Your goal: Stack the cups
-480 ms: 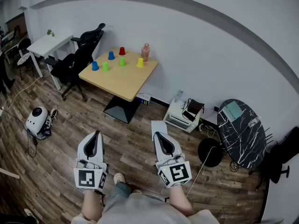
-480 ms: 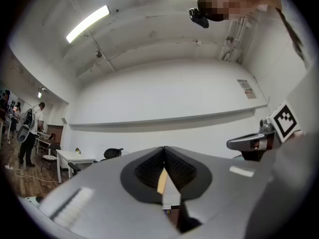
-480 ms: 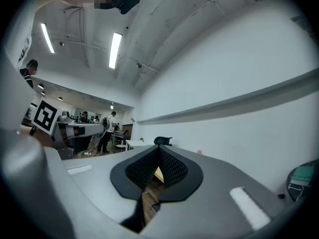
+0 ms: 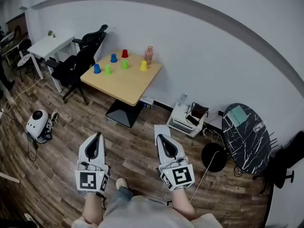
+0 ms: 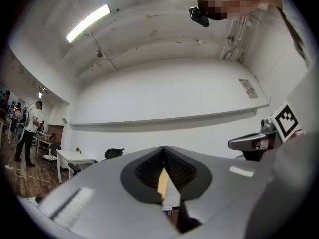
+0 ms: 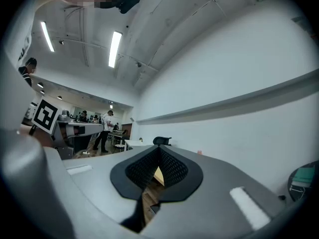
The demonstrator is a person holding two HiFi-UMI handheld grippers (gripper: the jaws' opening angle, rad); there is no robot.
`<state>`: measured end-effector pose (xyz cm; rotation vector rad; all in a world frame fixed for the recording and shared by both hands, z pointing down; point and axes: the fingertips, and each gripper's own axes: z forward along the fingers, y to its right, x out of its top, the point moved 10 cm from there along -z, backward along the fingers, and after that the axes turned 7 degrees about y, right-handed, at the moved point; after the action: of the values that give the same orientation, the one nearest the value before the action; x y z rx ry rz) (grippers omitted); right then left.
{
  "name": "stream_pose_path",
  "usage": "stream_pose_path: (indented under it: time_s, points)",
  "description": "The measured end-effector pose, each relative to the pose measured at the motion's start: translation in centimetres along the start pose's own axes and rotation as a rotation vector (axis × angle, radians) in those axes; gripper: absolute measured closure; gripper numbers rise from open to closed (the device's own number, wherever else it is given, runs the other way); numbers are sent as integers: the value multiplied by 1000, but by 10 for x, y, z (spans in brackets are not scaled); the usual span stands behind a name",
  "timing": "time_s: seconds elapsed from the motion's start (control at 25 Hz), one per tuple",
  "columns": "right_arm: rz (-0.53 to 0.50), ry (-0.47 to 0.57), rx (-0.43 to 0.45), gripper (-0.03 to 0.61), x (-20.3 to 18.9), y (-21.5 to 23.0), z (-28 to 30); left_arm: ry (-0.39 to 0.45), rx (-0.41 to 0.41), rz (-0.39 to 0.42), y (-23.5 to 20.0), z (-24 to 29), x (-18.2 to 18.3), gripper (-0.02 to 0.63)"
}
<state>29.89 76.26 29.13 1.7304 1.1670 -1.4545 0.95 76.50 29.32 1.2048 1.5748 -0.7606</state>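
Observation:
Far ahead stands a wooden table (image 4: 126,82) with several small cups: two blue (image 4: 97,69) (image 4: 113,58), two green (image 4: 108,70) (image 4: 124,65), a red cup (image 4: 125,53) and a yellow cup (image 4: 143,66). A pink bottle (image 4: 149,54) stands at its far edge. My left gripper (image 4: 97,140) and right gripper (image 4: 161,140) are held low over the wood floor, well short of the table, both shut with nothing between the jaws. In the left gripper view my left gripper (image 5: 163,151) shows closed tips, and in the right gripper view so does my right gripper (image 6: 159,150).
Black office chairs (image 4: 78,58) stand left of the table, beside a white desk (image 4: 50,44). A white round device (image 4: 38,122) lies on the floor at left. A printer (image 4: 185,118), a black marble-top table (image 4: 247,134) and a black stool (image 4: 213,155) are at right.
The view has shifted very slightly; the table sits a touch lower and to the right in the picture. Both grippers hold the same pose.

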Motion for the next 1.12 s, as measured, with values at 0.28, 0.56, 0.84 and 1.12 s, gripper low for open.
stream_pose_path:
  time_s: [0.28, 0.56, 0.84, 1.12]
  points:
    - [3, 14, -24, 575, -4, 5, 33, 14, -12, -4, -22, 27, -9, 555]
    - [-12, 34, -53, 575, -9, 7, 76, 46, -39, -17, -55, 66, -21, 555]
    - [-26, 40, -80, 575, -21, 1, 129, 47, -70, -20, -99, 103, -38, 555]
    - [-29, 4, -67, 575, -40, 5, 168, 21, -75, -45, -125, 134, -62, 555]
